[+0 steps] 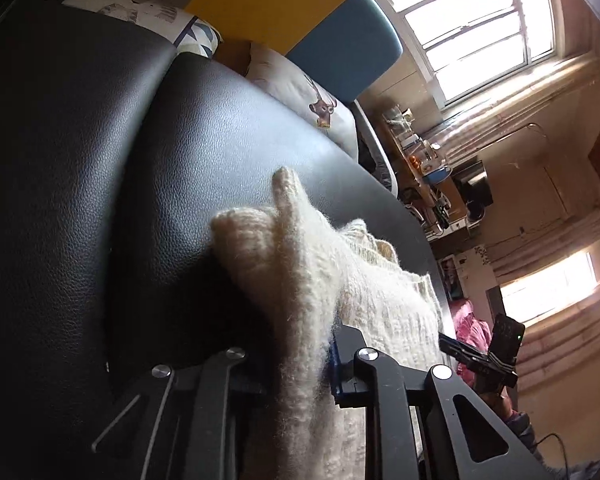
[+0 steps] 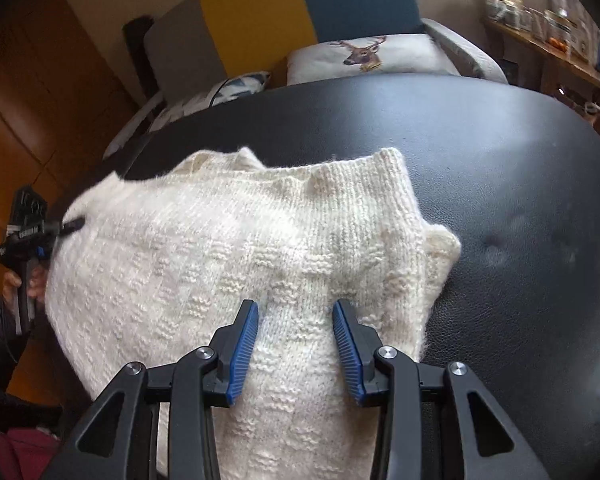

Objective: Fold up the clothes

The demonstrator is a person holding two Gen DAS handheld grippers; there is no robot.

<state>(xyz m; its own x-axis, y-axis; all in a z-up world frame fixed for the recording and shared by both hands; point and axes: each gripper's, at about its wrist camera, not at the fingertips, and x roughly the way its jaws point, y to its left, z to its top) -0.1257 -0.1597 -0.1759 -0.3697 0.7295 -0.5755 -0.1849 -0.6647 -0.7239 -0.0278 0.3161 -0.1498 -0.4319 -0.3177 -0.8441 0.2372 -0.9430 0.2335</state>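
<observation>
A cream knitted sweater (image 2: pixel 236 248) lies spread on a black leather surface (image 2: pixel 500 168), with its left part hanging over the edge. My right gripper (image 2: pixel 296 304) is open, its blue pads (image 2: pixel 242 344) standing apart just above the sweater's near part, with nothing between them. My left gripper (image 1: pixel 300 344) is shut on the sweater (image 1: pixel 300 272), and a fold of knit rises up between its fingers. In the right wrist view the left gripper (image 2: pixel 66 228) pinches the sweater's left edge, held by a hand (image 2: pixel 16 284). The right gripper (image 1: pixel 484 356) shows small beyond the cloth.
A deer-print cushion (image 2: pixel 364 56) and a patterned cushion (image 2: pixel 228 88) lie behind the black surface, against a yellow and blue chair back (image 2: pixel 300 12). A shelf with jars (image 2: pixel 548 28) stands at the right. Bare leather stretches to the right of the sweater. Bright windows (image 1: pixel 468 20) are in the left wrist view.
</observation>
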